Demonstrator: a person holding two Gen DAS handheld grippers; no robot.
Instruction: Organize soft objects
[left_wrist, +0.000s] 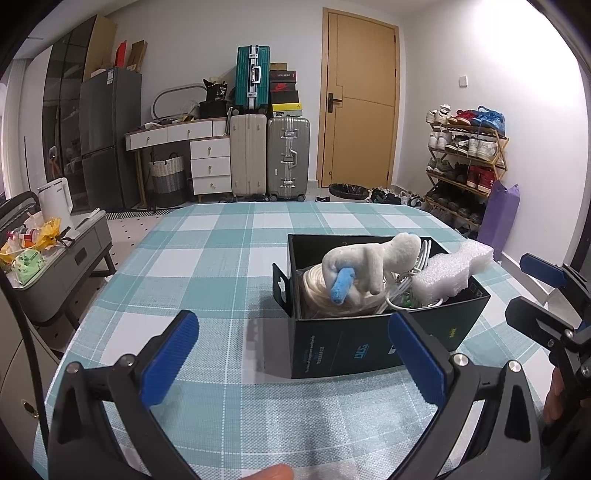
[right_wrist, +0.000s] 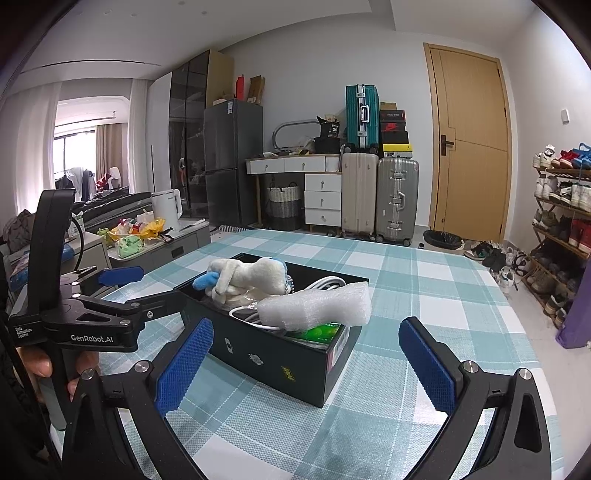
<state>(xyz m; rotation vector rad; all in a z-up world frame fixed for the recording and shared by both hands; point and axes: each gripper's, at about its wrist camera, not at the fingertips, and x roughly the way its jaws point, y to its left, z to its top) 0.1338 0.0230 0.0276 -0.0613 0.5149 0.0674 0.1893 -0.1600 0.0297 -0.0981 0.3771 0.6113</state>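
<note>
A black box (left_wrist: 354, 343) stands on the checked table (left_wrist: 207, 258). In it lie a white plush toy (left_wrist: 369, 262) with a blue part, a white foam piece (left_wrist: 450, 271), white cables and a pale coil. The box (right_wrist: 273, 354), toy (right_wrist: 251, 275) and foam (right_wrist: 317, 304) also show in the right wrist view. My left gripper (left_wrist: 295, 354) is open and empty just in front of the box. My right gripper (right_wrist: 306, 362) is open and empty at the box's right side; it shows at the right edge of the left wrist view (left_wrist: 535, 295).
A grey side table (left_wrist: 55, 258) with a kettle and snack bags stands left of the table. Suitcases (left_wrist: 269, 155), a door and a shoe rack (left_wrist: 465, 166) stand far behind. The left gripper shows in the right wrist view (right_wrist: 122, 291).
</note>
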